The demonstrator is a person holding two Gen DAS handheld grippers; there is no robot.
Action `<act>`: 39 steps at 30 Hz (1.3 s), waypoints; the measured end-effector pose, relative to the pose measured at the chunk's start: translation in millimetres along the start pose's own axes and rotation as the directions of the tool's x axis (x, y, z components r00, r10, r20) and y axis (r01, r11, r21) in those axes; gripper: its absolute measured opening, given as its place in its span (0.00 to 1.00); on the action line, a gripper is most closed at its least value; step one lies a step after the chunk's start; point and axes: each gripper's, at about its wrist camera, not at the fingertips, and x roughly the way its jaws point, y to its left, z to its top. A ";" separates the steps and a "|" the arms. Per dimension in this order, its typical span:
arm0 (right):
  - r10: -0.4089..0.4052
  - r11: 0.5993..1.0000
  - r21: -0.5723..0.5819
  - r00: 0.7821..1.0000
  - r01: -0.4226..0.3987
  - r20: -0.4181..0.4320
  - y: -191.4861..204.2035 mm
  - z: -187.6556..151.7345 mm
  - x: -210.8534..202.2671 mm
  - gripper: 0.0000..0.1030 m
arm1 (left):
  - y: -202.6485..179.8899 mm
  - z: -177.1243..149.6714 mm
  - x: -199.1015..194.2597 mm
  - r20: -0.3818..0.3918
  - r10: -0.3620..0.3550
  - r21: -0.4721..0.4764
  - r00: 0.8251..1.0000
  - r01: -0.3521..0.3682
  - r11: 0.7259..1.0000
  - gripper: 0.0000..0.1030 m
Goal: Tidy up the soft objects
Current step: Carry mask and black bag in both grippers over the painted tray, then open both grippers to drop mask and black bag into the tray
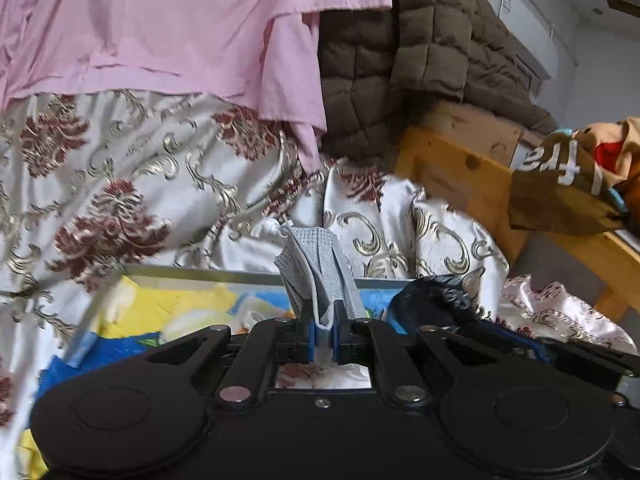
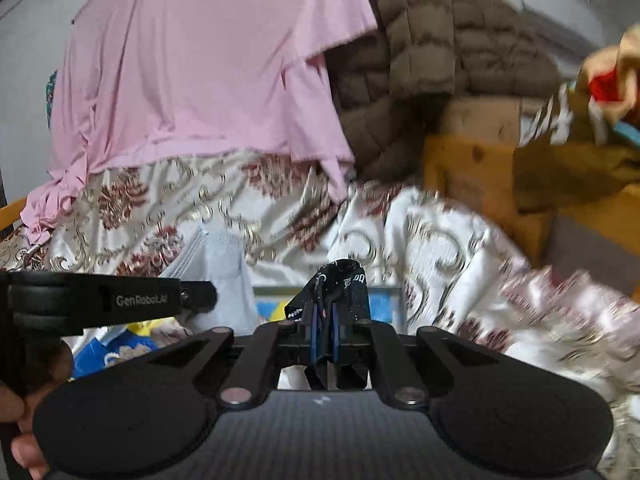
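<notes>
My left gripper is shut on a light grey knitted cloth that stands up from between its fingers. The same grey cloth and the left gripper's body show at the left of the right wrist view. My right gripper is shut on a black cloth with white print. That black cloth also shows at the right of the left wrist view. Both grippers hover over a tray-like box with a metal rim and a blue and yellow picture inside.
A cream bedspread with red and gold flowers covers the bed. A pink sheet and a brown quilted jacket hang behind it. A wooden frame and a brown bag with white letters stand at the right.
</notes>
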 end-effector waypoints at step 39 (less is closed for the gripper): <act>-0.048 0.999 0.001 0.997 0.048 -0.062 -5.8 -7.5 4.4 0.59 | 7.4 -18.0 15.0 -0.066 0.042 -0.041 0.997 -0.045 0.998 0.41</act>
